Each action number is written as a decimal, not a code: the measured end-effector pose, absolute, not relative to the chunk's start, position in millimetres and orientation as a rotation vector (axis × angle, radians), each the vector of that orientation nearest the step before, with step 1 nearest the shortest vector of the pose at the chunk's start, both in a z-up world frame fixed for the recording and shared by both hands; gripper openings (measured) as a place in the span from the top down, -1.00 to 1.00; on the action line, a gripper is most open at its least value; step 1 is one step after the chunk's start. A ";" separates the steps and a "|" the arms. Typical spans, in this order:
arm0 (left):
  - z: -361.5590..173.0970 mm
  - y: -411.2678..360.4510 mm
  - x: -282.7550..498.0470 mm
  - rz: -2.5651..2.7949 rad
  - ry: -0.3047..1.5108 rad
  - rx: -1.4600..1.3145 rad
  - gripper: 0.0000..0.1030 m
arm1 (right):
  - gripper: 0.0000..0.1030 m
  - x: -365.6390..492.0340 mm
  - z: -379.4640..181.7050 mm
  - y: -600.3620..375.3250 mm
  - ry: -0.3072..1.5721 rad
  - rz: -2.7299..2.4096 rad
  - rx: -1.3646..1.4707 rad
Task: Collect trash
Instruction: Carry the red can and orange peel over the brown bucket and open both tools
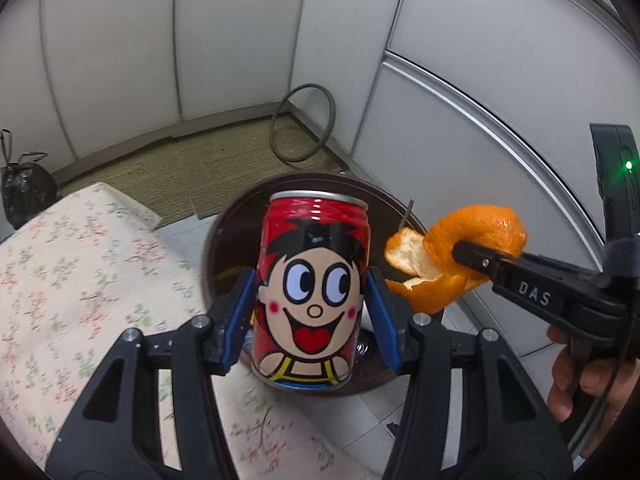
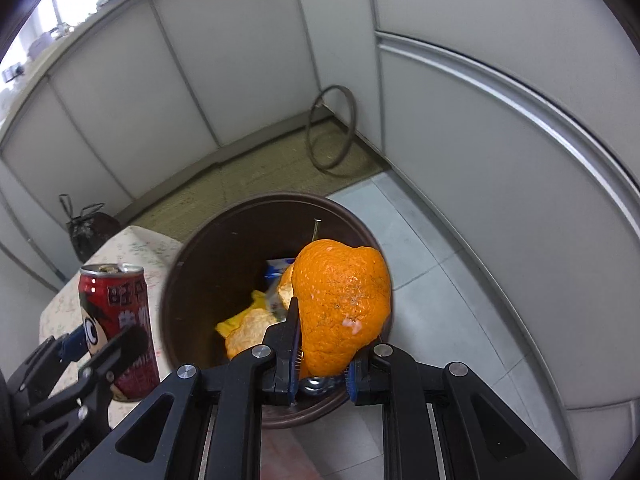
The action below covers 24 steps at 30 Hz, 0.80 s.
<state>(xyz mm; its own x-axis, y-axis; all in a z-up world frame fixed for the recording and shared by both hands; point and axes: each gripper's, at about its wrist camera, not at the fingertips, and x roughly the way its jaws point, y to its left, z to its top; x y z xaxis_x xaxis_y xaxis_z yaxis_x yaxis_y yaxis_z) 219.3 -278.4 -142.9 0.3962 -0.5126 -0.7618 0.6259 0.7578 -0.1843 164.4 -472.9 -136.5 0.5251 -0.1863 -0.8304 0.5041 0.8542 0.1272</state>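
I am looking down into a corner walled by pale grey panels point(image 2: 248, 48), where a strip of woven matting point(image 2: 256, 176) is meeting grey floor tiles point(image 2: 424, 256). A table draped in a floral cloth point(image 1: 72, 264) is sitting to the left, with a round dark brown bin point(image 2: 200, 272) standing on the floor just beside its edge.

My left gripper point(image 1: 312, 312) is holding a red drink can point(image 1: 314, 292) upright, its blue pads point(image 1: 242, 316) pressing on either side of the cartoon face, jaws about half spread. The can is hanging over the near rim of the bin, at the table's edge.

My right gripper point(image 2: 320, 364) is clamping a large piece of orange peel point(image 2: 344, 304), jaws drawn close together on it. The peel is hovering over the bin's open mouth, orange skin facing the right wrist camera. In the left wrist view it is sitting just right of the can, not touching it, with a person's hand point(image 1: 580, 380) gripping the handle.

Inside the bin, more pale peel point(image 2: 248, 332), something yellow point(image 2: 240, 316) and a blue and white wrapper point(image 2: 280, 270) are lying at the bottom.

A knotted black bag point(image 2: 90, 228) is resting against the far wall, and a thin grey hoop point(image 2: 330, 132) is leaning in the corner.
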 end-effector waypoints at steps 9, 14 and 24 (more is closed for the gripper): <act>-169.5 -314.9 233.4 -0.730 0.954 0.175 -0.09 | 0.53 159.2 -155.8 -499.5 0.948 -0.438 0.502; -183.7 -321.9 241.3 -0.716 0.986 0.191 -0.09 | -0.01 157.3 -154.1 -508.8 0.922 -0.412 0.591; -194.2 -321.9 241.6 -0.684 1.007 0.214 -0.21 | -0.14 151.3 -124.7 -508.4 0.830 -0.454 0.572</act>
<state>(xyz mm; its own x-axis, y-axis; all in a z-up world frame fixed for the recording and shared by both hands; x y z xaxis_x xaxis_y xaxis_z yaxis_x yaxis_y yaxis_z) 241.6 -321.9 -194.2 0.3490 -0.4280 -0.8337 0.6175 0.7742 -0.1390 151.3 -508.4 -124.7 0.5959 -0.1532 -0.7883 0.5813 0.7595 0.2918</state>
